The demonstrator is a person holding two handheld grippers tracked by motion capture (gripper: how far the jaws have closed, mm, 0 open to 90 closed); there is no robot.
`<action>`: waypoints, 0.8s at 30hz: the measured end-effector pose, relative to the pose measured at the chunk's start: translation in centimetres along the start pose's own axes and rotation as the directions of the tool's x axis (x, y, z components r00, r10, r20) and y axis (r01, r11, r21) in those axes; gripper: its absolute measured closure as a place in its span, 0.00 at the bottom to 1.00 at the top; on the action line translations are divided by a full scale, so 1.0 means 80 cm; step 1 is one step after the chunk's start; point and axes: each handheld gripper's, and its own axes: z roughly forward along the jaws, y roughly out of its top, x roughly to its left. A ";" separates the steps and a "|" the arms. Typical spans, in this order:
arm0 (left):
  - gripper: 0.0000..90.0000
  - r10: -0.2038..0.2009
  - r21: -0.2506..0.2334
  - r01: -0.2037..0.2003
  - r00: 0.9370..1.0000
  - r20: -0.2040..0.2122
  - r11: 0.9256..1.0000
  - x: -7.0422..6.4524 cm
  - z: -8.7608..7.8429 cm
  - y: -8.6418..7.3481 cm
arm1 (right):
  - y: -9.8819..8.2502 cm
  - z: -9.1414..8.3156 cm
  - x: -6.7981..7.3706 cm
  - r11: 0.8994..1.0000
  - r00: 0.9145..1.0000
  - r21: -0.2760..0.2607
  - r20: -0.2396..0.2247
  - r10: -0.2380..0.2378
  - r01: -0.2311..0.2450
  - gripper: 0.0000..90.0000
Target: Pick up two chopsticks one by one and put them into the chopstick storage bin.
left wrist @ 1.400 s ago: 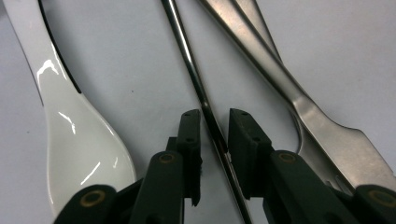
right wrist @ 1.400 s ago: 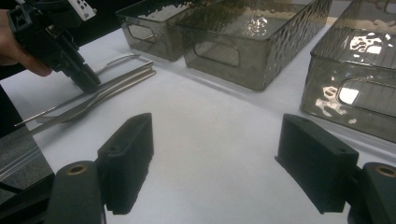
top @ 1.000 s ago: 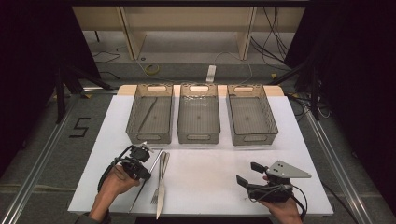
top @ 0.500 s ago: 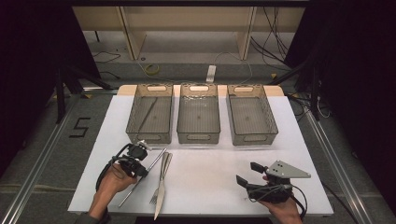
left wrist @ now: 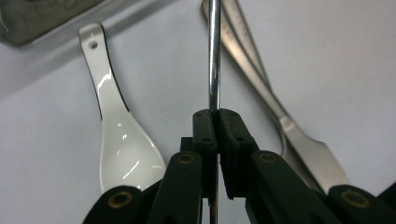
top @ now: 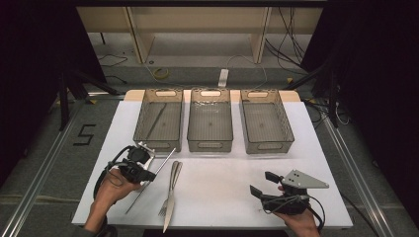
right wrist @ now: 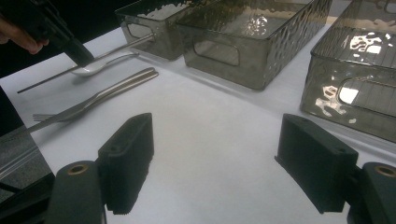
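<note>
Metal rod (left wrist: 214, 56): a thin, shiny stick clamped between the left tool's jaws; in the high view it slants (top: 159, 168) from near the left bin down toward the tabletop's front edge.
Left tool (left wrist: 215, 116): jaws closed tight on the metal rod, held in the person's left hand (top: 111, 185) at the front left of the tabletop.
White spoon (left wrist: 116, 135): lies on the tabletop just beside the rod, bowl nearest the camera on the tool, handle with a hole pointing away.
Fork and knife (top: 170, 192): lie together on the tabletop on the rod's other side, near it.
Right tool (right wrist: 217, 158): jaws wide apart with nothing between them, above bare tabletop at the front right.
Bins (top: 210, 123): three clear bins in a row at the back; the left bin (top: 159, 121) holds a thin stick.
Tabletop (top: 222, 182): white.
</note>
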 end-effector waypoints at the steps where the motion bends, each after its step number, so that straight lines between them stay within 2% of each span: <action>1: 0.95 -0.002 -0.011 0.002 1.000 0.013 1.000 -0.001 -0.003 0.001 | 0.000 0.000 0.000 1.000 1.000 0.000 0.001 0.001 -0.001 0.31; 4: 0.95 -0.001 -0.050 0.004 0.999 0.045 0.999 0.002 -0.013 0.002 | 0.000 0.000 0.000 1.000 1.000 0.001 0.002 0.000 0.000 0.31; 7: 0.95 -0.002 -0.102 0.008 0.998 0.055 0.995 0.001 -0.025 0.003 | 0.000 0.000 -0.001 1.000 1.000 -0.002 0.003 0.001 -0.001 0.31; 11: 0.95 0.011 -0.173 -0.005 0.999 0.034 0.985 -0.005 -0.042 0.009 | 0.000 0.000 0.000 1.000 1.000 -0.003 0.002 0.002 -0.002 0.31; 14: 0.95 0.014 -0.207 -0.007 0.999 0.032 0.978 -0.006 -0.049 0.018 | 0.000 -0.001 -0.001 1.000 1.000 -0.005 0.003 0.004 -0.004 0.31; 21: 0.95 0.012 -0.266 -0.003 0.999 0.032 0.964 0.004 -0.055 0.042 | -0.001 0.000 -0.002 1.000 1.000 -0.004 0.004 0.009 -0.009 0.31; 24: 0.95 -0.001 -0.300 0.008 1.000 0.026 0.954 0.011 -0.058 0.055 | -0.002 0.000 -0.003 1.000 1.000 -0.003 0.007 0.011 -0.011 0.31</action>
